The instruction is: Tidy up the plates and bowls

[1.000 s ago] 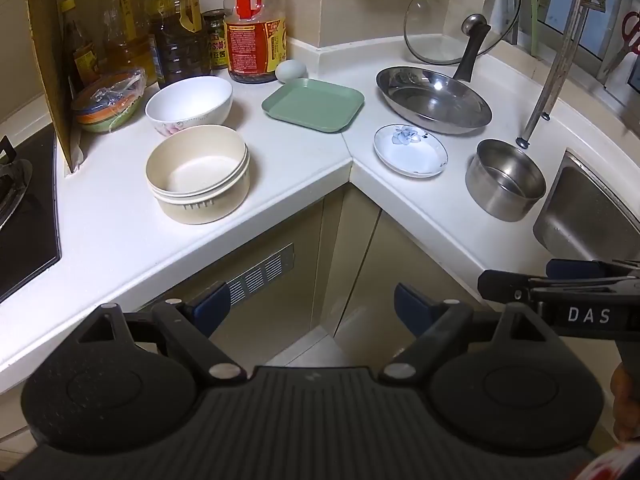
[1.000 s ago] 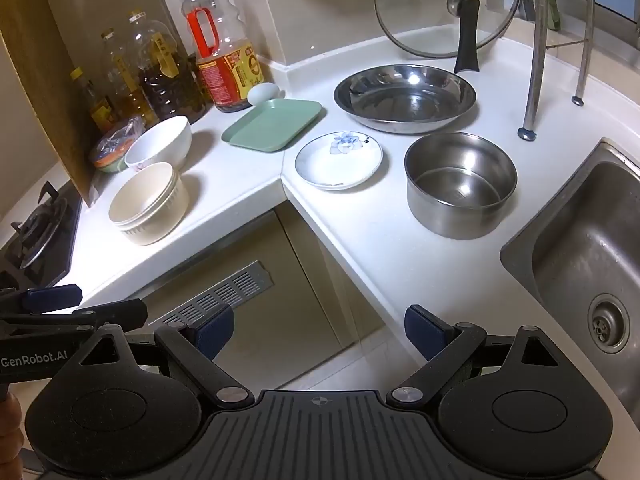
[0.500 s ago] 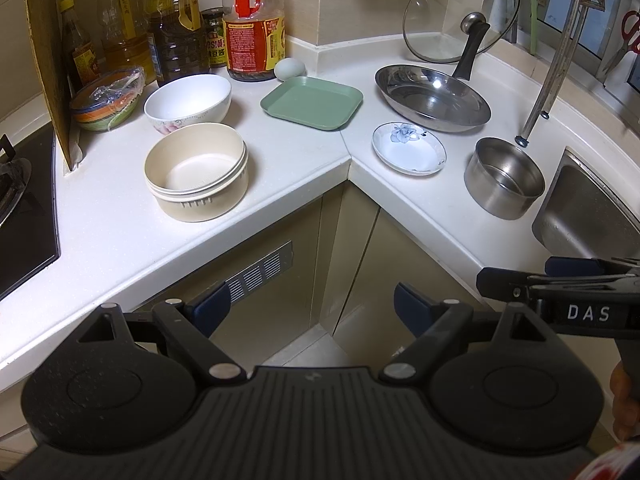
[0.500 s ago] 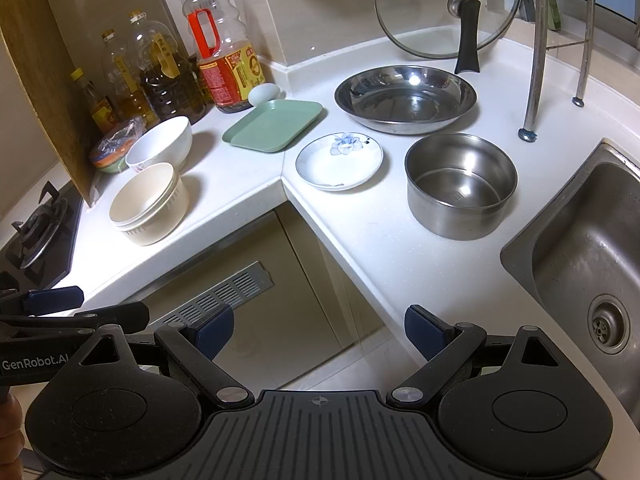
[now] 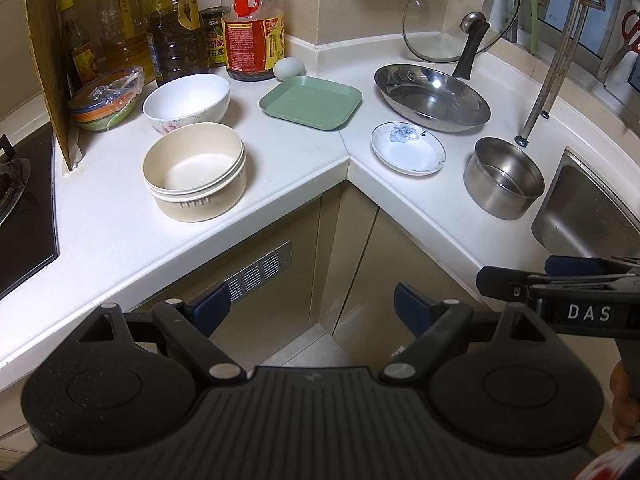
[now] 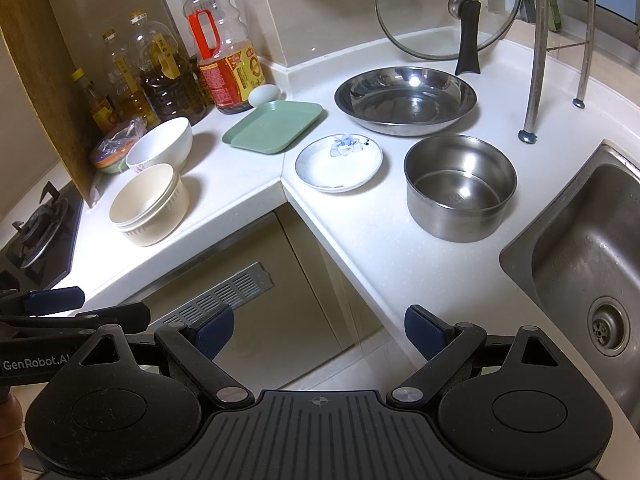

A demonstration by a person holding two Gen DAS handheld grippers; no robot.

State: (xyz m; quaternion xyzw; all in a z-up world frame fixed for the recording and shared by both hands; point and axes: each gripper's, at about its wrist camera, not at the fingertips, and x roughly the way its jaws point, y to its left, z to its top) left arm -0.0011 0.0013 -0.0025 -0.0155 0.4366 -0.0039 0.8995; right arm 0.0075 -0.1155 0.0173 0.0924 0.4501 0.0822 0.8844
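Observation:
On the white corner counter stand a cream bowl stack (image 5: 195, 172) (image 6: 150, 205), a white bowl (image 5: 186, 102) (image 6: 161, 146) behind it, a green square plate (image 5: 311, 102) (image 6: 273, 126), a small white flowered dish (image 5: 408, 148) (image 6: 338, 162), a wide steel dish (image 5: 432, 97) (image 6: 405, 100) and a steel pot (image 5: 503, 178) (image 6: 460, 186). My left gripper (image 5: 310, 304) is open and empty, held in front of the cabinet below the counter edge. My right gripper (image 6: 319, 326) is open and empty, also short of the counter.
Oil bottles (image 5: 252, 24) and an egg (image 5: 289, 68) stand at the back wall. A glass lid (image 5: 460, 12) leans in the corner. A wrapped bowl (image 5: 106, 100) sits by a cardboard sheet. A stove (image 5: 16, 208) lies left, a sink (image 6: 584, 264) right.
Both grippers have crept slightly forward toward the counter. Nothing on the counter has moved.

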